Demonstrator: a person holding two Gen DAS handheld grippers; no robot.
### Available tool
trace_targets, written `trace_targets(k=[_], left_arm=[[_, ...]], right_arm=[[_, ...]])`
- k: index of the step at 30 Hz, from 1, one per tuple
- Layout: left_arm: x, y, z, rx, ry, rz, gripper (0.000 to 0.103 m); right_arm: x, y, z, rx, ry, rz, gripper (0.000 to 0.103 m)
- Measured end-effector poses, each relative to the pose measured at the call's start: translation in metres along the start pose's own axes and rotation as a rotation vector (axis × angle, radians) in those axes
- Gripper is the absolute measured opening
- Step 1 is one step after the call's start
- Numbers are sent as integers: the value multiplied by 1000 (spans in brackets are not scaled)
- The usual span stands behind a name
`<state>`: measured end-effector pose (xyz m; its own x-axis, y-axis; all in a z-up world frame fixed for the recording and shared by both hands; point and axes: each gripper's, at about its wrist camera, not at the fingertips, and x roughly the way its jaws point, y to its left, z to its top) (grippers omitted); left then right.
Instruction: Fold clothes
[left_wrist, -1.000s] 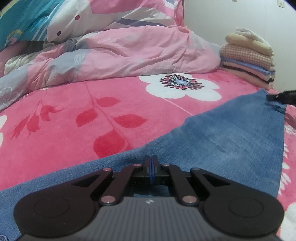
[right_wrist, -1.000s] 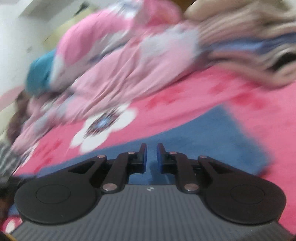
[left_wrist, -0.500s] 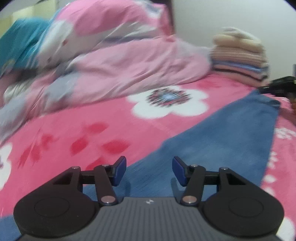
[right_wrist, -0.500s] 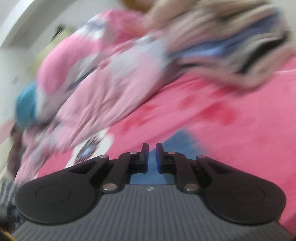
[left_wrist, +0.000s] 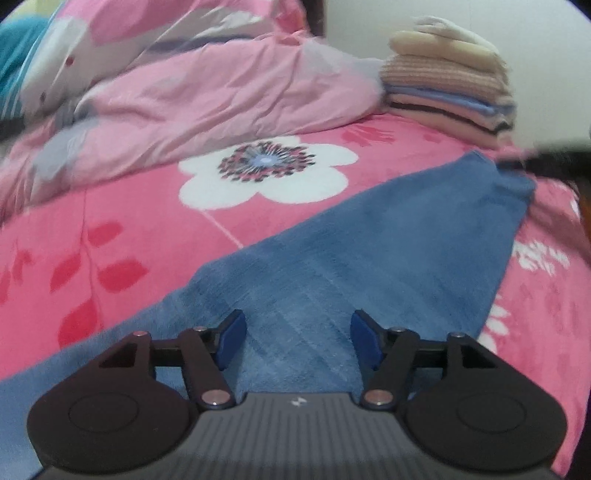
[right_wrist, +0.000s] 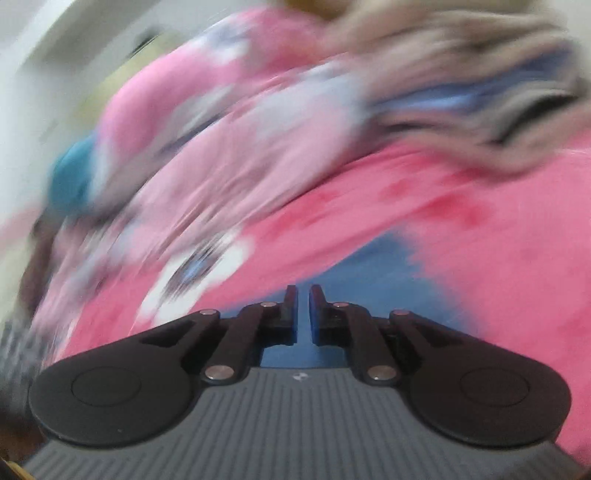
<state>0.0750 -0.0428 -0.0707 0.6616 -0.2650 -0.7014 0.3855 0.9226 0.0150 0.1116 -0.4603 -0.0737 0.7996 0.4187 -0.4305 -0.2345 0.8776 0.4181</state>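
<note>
Left wrist view: the left tool (left_wrist: 295, 341) is spreading, nothing between its pads, above the blue garment (left_wrist: 369, 258) spread mid-frame on the bed (left_wrist: 110, 221), probably releasing it. Right wrist view: the right tool (right_wrist: 303, 314), nearly pressed together, seems to pinch the garment's edge, likely keeping it taut.

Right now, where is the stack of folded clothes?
In the left wrist view, the stack of folded clothes sits at upper right on the pink bedspread, against the wall, beside the rumpled quilt.
</note>
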Motion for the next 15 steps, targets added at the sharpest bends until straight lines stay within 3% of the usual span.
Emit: trace_targets(k=[1,3,4,8,10,13,15], left_arm=[[0,1,0,-17,5,0,67],[-1,3,0,-40,10,4,69],[-1,4,0,-48,10,7,70],[-2,4,-3,-70,4,8,74],[-2,3,-4,-67,-2,10,76],[-2,0,-4,-58,0,26,78],[-3,-3,-2,-68,20,42,83]], right_arm=[[2,13,-8,-84,32,19,8],[2,27,-25,-254,80,-26,10],[-2,24,-29,-266,75,-54,10],[-41,-1,-30,-73,17,-193,13],[-59,3,-34,-47,14,-265,16],[-88,22,-43,-53,-9,-238,25],[-84,46,-36,-111,-24,-223,29]])
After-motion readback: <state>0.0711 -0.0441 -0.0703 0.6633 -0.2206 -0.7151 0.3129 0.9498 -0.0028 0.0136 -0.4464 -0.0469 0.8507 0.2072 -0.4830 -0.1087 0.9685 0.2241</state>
